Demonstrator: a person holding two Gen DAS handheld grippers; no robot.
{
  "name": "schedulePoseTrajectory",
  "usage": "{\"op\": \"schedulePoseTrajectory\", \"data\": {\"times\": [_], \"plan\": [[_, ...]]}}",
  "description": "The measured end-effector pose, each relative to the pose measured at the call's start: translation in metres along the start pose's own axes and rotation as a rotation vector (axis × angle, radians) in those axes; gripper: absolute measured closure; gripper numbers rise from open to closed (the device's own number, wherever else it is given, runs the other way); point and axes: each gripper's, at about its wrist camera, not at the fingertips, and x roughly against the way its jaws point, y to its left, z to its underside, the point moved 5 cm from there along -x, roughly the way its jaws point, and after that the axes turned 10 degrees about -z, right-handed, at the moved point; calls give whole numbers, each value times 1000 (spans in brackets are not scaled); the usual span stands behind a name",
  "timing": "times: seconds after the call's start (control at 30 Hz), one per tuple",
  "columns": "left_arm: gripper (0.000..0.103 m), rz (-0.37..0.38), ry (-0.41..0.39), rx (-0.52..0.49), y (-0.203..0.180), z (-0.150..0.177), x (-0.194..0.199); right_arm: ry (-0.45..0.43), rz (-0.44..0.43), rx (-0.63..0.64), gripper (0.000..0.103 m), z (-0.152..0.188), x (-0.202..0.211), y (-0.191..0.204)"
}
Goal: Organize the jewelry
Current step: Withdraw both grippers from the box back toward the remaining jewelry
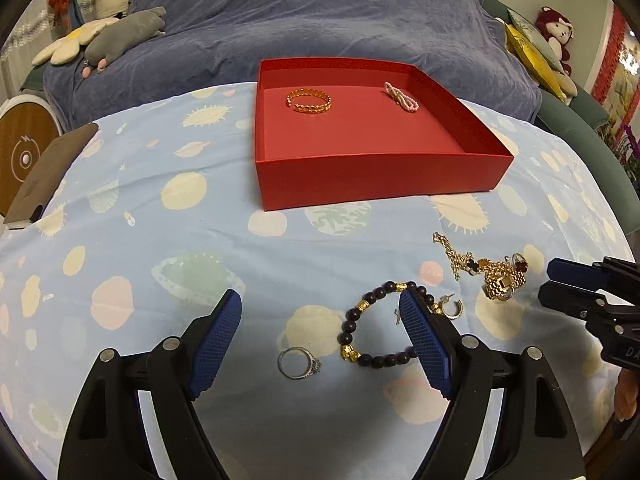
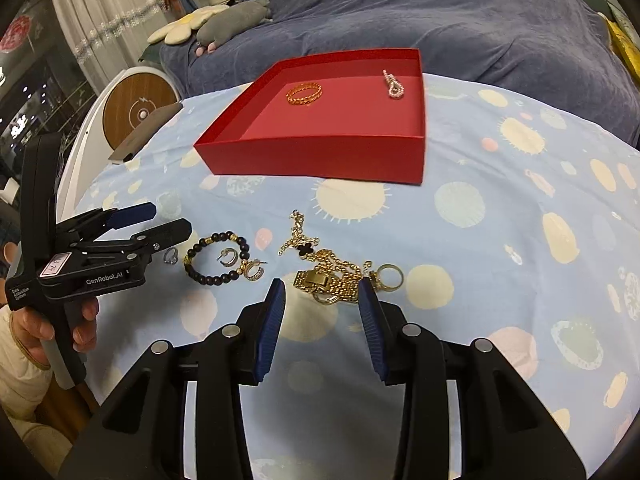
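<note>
A red box (image 1: 360, 176) (image 2: 320, 156) on the blue patterned cloth holds a gold bracelet (image 1: 309, 101) (image 2: 304, 93) and a pearl piece (image 1: 401, 97) (image 2: 393, 85). Loose on the cloth lie a dark bead bracelet (image 1: 362, 330) (image 2: 216, 258), a silver ring (image 1: 300, 363) (image 2: 171, 256), hoop earrings (image 1: 450, 309) (image 2: 252, 271) and a tangle of gold chains with a watch (image 1: 492, 274) (image 2: 328, 276). My left gripper (image 1: 320, 312) (image 2: 170, 220) is open and empty over the ring and bead bracelet. My right gripper (image 2: 322, 298) (image 1: 548, 280) is open and empty just before the gold tangle.
A blue blanket (image 1: 320, 20) with plush toys (image 1: 124, 36) lies behind the table. A brown flat case (image 1: 44, 172) lies at the left table edge, with a round wooden-faced device (image 2: 136, 114) beyond it. Cushions and a red plush (image 1: 554, 36) sit at the right.
</note>
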Motion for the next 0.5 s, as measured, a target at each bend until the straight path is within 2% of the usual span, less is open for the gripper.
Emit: {"op": "schedulePoseTrajectory", "data": {"times": [0.13, 0.5], "plan": [[25, -6, -6, -33, -4, 4, 0, 26, -5, 32, 67, 0, -14, 6], [25, 14, 20, -23, -2, 8, -7, 45, -4, 30, 67, -7, -31, 0]]}}
